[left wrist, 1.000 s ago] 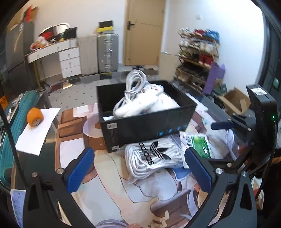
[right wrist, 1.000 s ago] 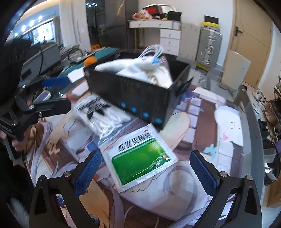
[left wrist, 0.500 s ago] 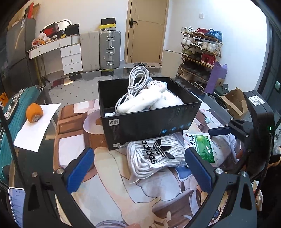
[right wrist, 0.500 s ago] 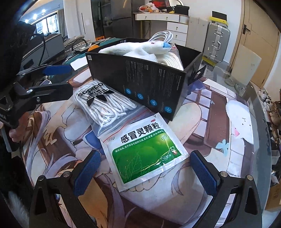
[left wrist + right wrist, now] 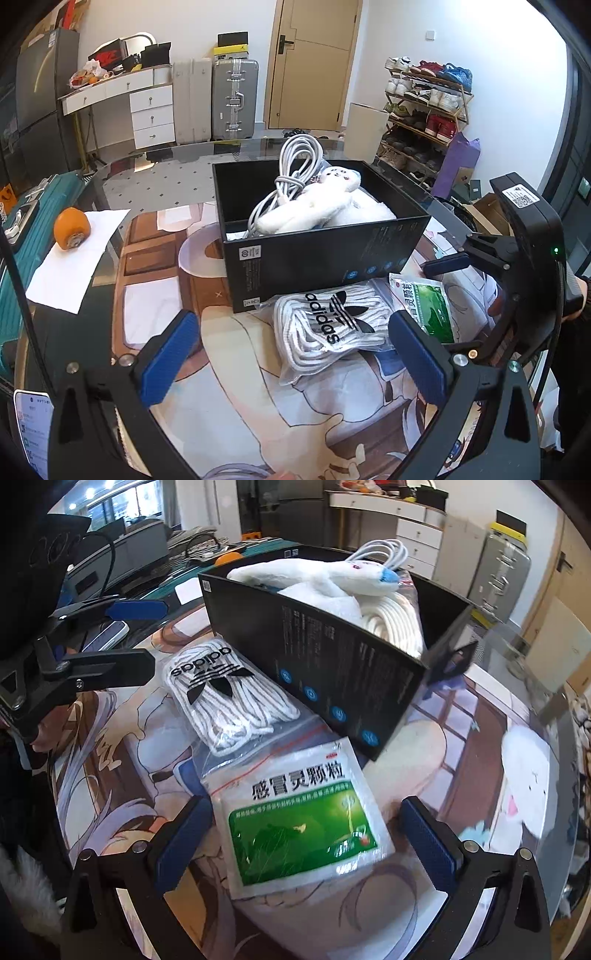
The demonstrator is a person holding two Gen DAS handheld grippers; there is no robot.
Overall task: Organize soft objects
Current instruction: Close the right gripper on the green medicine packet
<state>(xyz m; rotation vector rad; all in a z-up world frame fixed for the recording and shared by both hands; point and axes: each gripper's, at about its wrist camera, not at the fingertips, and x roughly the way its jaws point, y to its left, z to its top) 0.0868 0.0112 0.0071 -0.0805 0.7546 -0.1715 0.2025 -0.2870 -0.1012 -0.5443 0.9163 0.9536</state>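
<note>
Two soft items are not yet boxed, and the step in hand looks like the reach for them. The right gripper (image 5: 304,840) hangs over the green-and-white medicine sachet (image 5: 303,821), jaws spread wide to either side of it, gripping nothing. The left gripper (image 5: 295,356) hovers near the bagged white Adidas laces (image 5: 332,325), likewise wide open and empty.

Both packets lie flat on the illustrated table mat (image 5: 258,417), just beside the near wall of the black cardboard box (image 5: 317,254); the sachet overlaps the clear edge of the lace bag, to its right in the left wrist view.

Next move, as I judge it: lower the right jaws over the sachet, pinch one edge since it lies flat, lift and carry it over the box's near wall.

Count: one box; inside it one white plush toy (image 5: 314,206), one coiled white cable (image 5: 291,166) and something white beneath that I cannot identify. Outside: one lace bag, one sachet. Far left, one orange fruit (image 5: 71,233) sits on one white sheet of paper (image 5: 70,266).
</note>
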